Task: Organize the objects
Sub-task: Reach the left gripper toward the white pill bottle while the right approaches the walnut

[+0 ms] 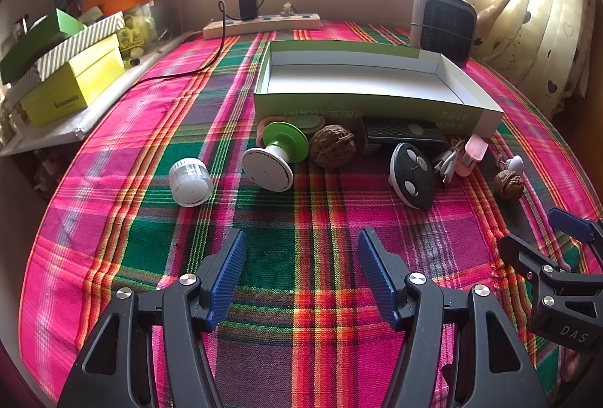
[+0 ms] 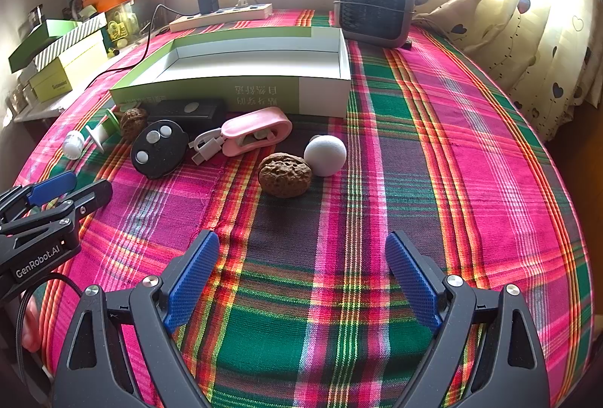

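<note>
Left gripper (image 1: 301,272) and right gripper (image 2: 301,276) both hover low over the plaid-covered tabletop (image 2: 433,152), jaws released and wide apart, grasping nothing. An open green-and-white box (image 2: 241,95) sits mid-tabletop, its interior bare. The loose objects lie in a row along the box's near wall: a small white cylinder (image 1: 189,182) at the left end, a green-and-white spool (image 1: 277,153), a large walnut (image 1: 332,146), a black rectangular device (image 1: 403,135) against the box, a black round disc with three buttons (image 1: 412,176), a pink cable holder (image 2: 256,136) with white cable, a white ball (image 2: 325,155) and, touching it, a second walnut (image 2: 285,174). A small heater (image 2: 373,6) stands behind the box
</note>
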The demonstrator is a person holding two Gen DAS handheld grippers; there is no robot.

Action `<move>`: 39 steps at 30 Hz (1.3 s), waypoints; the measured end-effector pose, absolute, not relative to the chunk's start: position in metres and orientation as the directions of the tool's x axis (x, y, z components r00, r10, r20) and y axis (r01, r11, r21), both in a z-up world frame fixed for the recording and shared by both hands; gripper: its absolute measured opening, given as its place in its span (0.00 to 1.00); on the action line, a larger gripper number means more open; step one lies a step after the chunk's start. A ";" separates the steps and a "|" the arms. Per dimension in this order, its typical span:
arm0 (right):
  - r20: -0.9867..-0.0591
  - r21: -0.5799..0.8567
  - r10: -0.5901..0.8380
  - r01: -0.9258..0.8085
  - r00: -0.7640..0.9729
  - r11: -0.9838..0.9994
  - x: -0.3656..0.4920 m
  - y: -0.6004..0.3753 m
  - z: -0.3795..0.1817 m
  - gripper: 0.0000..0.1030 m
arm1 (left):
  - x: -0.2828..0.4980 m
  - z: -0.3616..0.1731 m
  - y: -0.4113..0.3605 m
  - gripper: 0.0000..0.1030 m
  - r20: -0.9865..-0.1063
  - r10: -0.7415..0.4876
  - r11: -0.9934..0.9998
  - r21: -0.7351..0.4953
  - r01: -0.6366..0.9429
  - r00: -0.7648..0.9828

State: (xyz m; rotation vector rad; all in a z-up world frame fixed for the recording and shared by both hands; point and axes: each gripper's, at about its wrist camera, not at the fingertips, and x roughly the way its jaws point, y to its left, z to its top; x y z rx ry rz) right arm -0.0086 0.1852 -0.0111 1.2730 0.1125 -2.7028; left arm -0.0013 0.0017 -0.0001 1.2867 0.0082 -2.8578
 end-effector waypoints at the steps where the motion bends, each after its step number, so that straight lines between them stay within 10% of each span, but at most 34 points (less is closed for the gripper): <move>1: -0.771 -0.003 -0.105 0.169 -0.628 -0.986 -0.009 0.185 -0.011 0.87 | -0.001 0.000 0.002 0.59 -0.749 -0.005 -1.000 -0.001 0.009 -0.663; 15: -0.771 0.009 -0.123 0.183 -0.625 -0.983 -0.009 0.187 -0.010 0.87 | -0.002 0.002 -0.003 0.59 -0.755 0.047 -0.998 -0.013 -0.056 -0.654; 26: -0.766 0.076 -0.201 0.225 -0.610 -0.971 -0.022 0.190 -0.003 0.58 | -0.006 0.011 -0.038 0.59 -0.735 0.055 -0.998 -0.067 -0.008 -0.676; 39: -0.777 0.051 -0.201 0.258 -0.597 -0.965 -0.037 0.182 -0.004 0.51 | -0.024 0.006 -0.067 0.59 -0.742 0.049 -0.992 -0.113 0.052 -0.668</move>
